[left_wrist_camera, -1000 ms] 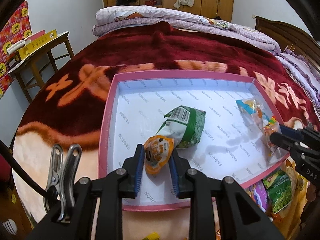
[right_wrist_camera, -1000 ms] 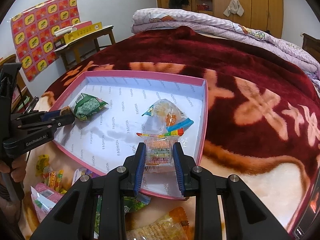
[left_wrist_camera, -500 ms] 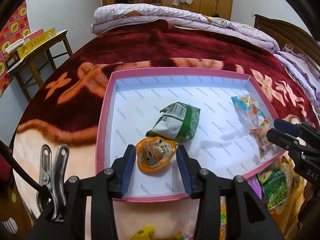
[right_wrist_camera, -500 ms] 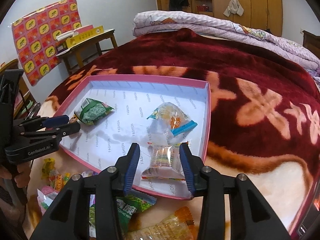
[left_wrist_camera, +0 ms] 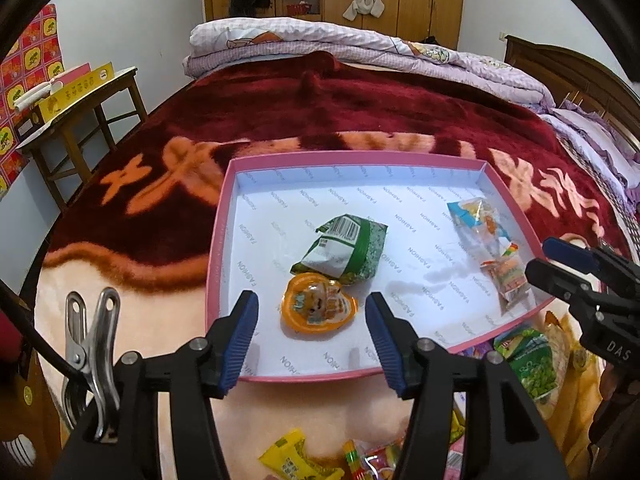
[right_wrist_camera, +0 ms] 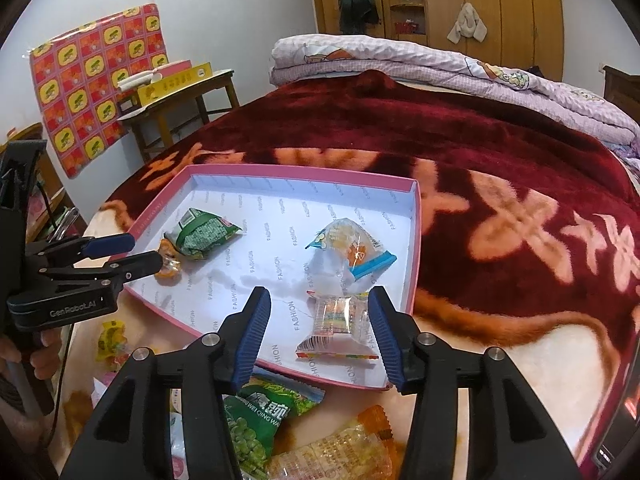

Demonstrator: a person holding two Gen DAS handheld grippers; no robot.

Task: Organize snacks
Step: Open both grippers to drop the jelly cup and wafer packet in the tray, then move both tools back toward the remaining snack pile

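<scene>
A dark red blanket (left_wrist_camera: 360,112) with orange flowers covers the bed, and on it, near its front edge, lies the pink box lid (left_wrist_camera: 218,240) with a white floor. Loose snack packets (right_wrist_camera: 256,420) lie heaped on the blanket just outside the lid's near edge, beneath my right fingers. Inside the lid, a green packet (left_wrist_camera: 344,252) sits mid-floor, a clear blue-edged bag (right_wrist_camera: 352,252) toward the right wall. My left gripper (left_wrist_camera: 310,336) is spread wide, holding nothing; the orange jelly cup (left_wrist_camera: 318,308) lies on the floor between its fingers, touching the green packet. My right gripper (right_wrist_camera: 318,328) is likewise released, the small striped candy pack (right_wrist_camera: 338,326) lying between its pads by the lid's near right corner.
</scene>
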